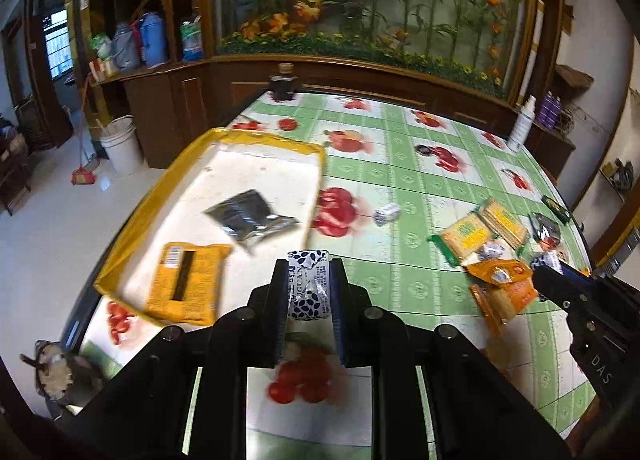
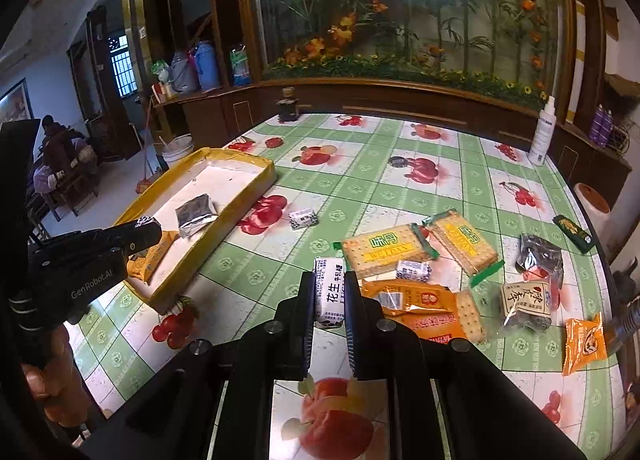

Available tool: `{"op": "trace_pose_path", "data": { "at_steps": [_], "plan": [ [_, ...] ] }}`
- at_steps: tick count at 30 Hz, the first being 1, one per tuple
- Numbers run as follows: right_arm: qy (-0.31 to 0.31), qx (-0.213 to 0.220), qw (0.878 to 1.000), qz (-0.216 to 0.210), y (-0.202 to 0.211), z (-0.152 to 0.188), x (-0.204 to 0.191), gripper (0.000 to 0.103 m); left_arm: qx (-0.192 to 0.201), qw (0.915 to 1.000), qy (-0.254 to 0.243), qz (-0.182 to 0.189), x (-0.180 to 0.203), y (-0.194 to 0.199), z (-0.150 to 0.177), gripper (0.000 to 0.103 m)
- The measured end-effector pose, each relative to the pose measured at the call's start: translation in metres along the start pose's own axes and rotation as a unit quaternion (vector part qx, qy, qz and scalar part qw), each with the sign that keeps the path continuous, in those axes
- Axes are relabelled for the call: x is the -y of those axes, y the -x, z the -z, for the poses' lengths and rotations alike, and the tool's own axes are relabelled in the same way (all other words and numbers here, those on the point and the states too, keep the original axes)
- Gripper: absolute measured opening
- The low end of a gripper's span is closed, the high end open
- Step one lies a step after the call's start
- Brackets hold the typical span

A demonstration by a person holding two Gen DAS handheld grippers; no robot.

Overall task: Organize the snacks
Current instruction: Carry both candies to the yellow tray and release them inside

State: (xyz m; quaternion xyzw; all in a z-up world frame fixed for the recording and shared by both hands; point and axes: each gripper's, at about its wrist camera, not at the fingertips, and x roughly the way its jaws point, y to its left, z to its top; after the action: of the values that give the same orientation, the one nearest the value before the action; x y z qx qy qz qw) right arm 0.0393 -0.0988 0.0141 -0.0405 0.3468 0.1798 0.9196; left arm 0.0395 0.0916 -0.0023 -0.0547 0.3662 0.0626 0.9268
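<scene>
My left gripper is shut on a small white-and-black candy bar, held above the table just right of the yellow-rimmed tray. The tray holds an orange packet and a silver-black packet. My right gripper is shut on a like white candy bar, next to the snack pile: two green-yellow cracker packs, orange packets and small wrapped candies. The left gripper also shows in the right wrist view, over the tray's near end.
A small candy lies alone on the fruit-print tablecloth between tray and pile. A dark jar stands at the far edge, a white spray bottle at the far right. A dark green bar lies near the right edge.
</scene>
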Motion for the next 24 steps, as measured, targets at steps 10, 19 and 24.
{"op": "trace_pose_path", "data": {
  "at_steps": [10,19,24],
  "plan": [
    [0.026,-0.001,0.999,-0.030,-0.004,-0.004,-0.040,0.014,-0.002,0.9991,0.043,-0.005,-0.054,0.007,0.012,0.016],
    [-0.171,-0.073,0.936,-0.298,-0.080,-0.010,-0.028,0.013,-0.020,0.9973,0.069,-0.016,-0.088,-0.017,0.007,0.016],
    [-0.152,-0.094,0.934,-0.310,-0.123,-0.030,-0.068,0.013,-0.032,0.9965,0.068,-0.038,-0.099,-0.046,-0.004,0.016]
  ]
}}
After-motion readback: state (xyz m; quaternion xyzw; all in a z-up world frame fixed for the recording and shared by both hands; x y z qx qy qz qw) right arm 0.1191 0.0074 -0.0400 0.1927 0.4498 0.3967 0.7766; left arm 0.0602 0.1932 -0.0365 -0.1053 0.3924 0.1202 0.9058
